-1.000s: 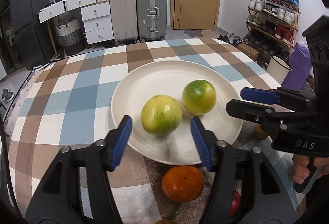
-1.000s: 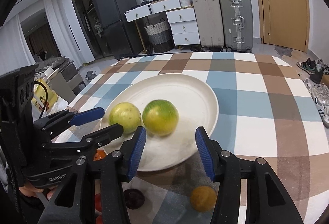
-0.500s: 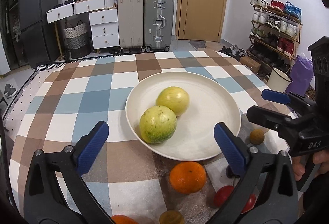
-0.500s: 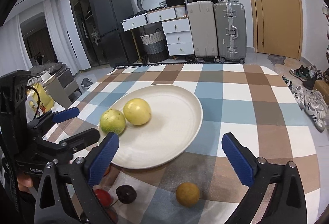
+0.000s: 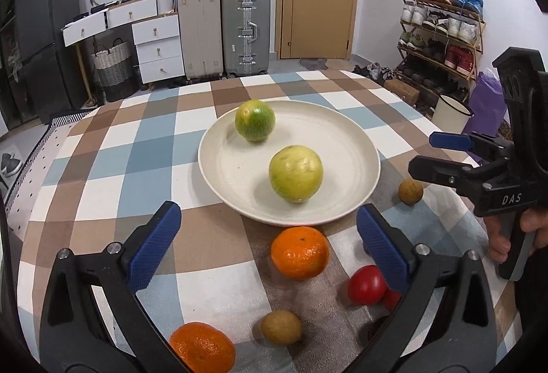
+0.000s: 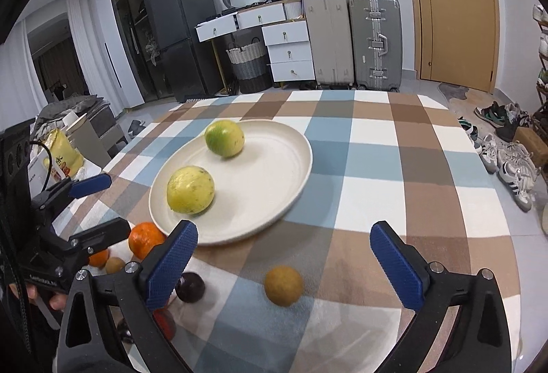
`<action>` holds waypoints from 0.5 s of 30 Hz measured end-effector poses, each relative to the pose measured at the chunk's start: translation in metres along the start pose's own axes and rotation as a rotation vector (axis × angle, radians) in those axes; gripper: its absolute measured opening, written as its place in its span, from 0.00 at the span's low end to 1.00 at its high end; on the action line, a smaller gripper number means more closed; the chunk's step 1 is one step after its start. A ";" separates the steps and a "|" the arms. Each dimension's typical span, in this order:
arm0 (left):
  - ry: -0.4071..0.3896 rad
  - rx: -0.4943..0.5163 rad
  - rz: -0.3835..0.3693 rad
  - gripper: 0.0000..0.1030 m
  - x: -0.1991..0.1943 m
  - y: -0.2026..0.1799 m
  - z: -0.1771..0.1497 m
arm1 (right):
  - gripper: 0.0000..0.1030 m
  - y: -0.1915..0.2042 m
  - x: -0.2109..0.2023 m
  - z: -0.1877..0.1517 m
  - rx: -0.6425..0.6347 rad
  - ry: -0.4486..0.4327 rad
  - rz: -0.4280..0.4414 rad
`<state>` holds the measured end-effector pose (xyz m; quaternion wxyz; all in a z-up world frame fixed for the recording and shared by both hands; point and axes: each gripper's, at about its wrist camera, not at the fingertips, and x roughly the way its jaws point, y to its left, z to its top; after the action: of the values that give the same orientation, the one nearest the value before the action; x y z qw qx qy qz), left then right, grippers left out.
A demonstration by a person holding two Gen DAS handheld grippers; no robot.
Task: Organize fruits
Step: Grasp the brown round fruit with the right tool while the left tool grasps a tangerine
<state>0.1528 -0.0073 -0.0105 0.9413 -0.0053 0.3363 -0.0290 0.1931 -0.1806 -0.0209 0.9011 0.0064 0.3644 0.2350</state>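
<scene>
A cream plate (image 5: 346, 140) (image 6: 274, 167) holds two yellow-green fruits: one near its front (image 5: 296, 173) (image 6: 190, 189) and a greener one at its far edge (image 5: 254, 120) (image 6: 224, 138). On the checked cloth in front lie an orange (image 5: 300, 252) (image 6: 145, 239), a second orange (image 5: 202, 347), a red fruit (image 5: 366, 284), a brown fruit (image 5: 281, 326) and a small brown-yellow fruit (image 5: 410, 191) (image 6: 283, 285). My left gripper (image 5: 269, 244) is open and empty above the near orange. My right gripper (image 6: 284, 265) is open and empty over the small brown-yellow fruit.
A dark plum-like fruit (image 6: 190, 286) lies by the right gripper's left finger. The round table's edge (image 6: 510, 236) curves off to the right, with shoes (image 6: 513, 167) on the floor beyond. Suitcases (image 5: 245, 30) and drawers (image 5: 157, 40) stand at the far wall.
Both grippers opened wide and drew back from the plate. The two yellow-green fruits were let go and have rolled apart on the plate.
</scene>
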 end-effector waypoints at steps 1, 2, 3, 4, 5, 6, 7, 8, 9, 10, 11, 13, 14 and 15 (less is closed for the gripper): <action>0.007 0.001 -0.003 0.99 0.001 0.000 -0.001 | 0.99 0.000 0.000 -0.002 -0.002 0.008 -0.003; 0.017 0.003 -0.009 0.99 0.003 0.000 -0.002 | 0.99 -0.001 -0.001 -0.004 -0.003 0.013 -0.008; 0.026 0.005 -0.014 0.99 0.004 -0.001 -0.002 | 0.99 -0.003 -0.001 -0.006 0.000 0.021 -0.010; 0.034 0.007 -0.020 0.99 0.005 -0.001 -0.003 | 0.99 -0.004 -0.001 -0.007 0.004 0.026 -0.012; 0.044 0.010 -0.033 0.99 0.006 -0.002 -0.004 | 0.99 -0.006 -0.002 -0.008 0.012 0.026 -0.015; 0.055 0.012 -0.041 0.99 0.007 -0.002 -0.005 | 0.99 -0.007 -0.001 -0.008 0.020 0.027 -0.018; 0.064 0.013 -0.046 0.99 0.009 -0.003 -0.006 | 0.99 -0.008 0.000 -0.008 0.027 0.033 -0.018; 0.076 0.015 -0.051 0.99 0.010 -0.003 -0.007 | 0.99 -0.009 0.001 -0.009 0.031 0.041 -0.019; 0.082 0.017 -0.052 0.99 0.011 -0.003 -0.008 | 0.99 -0.010 0.002 -0.009 0.034 0.050 -0.020; 0.090 0.021 -0.049 0.99 0.012 -0.003 -0.009 | 0.99 -0.010 0.004 -0.010 0.035 0.062 -0.022; 0.096 0.022 -0.048 0.99 0.014 -0.003 -0.009 | 0.99 -0.010 0.007 -0.011 0.033 0.076 -0.025; 0.108 0.017 -0.056 0.99 0.016 -0.002 -0.010 | 0.99 -0.011 0.013 -0.013 0.029 0.106 -0.028; 0.117 0.013 -0.066 0.99 0.017 -0.002 -0.010 | 0.99 -0.011 0.015 -0.014 0.026 0.122 -0.029; 0.129 0.012 -0.078 0.99 0.019 -0.001 -0.011 | 0.99 -0.011 0.018 -0.016 0.023 0.137 -0.038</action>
<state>0.1607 -0.0096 -0.0308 0.9158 -0.0108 0.3958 -0.0677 0.1984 -0.1854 -0.0460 0.8781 -0.0061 0.4280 0.2136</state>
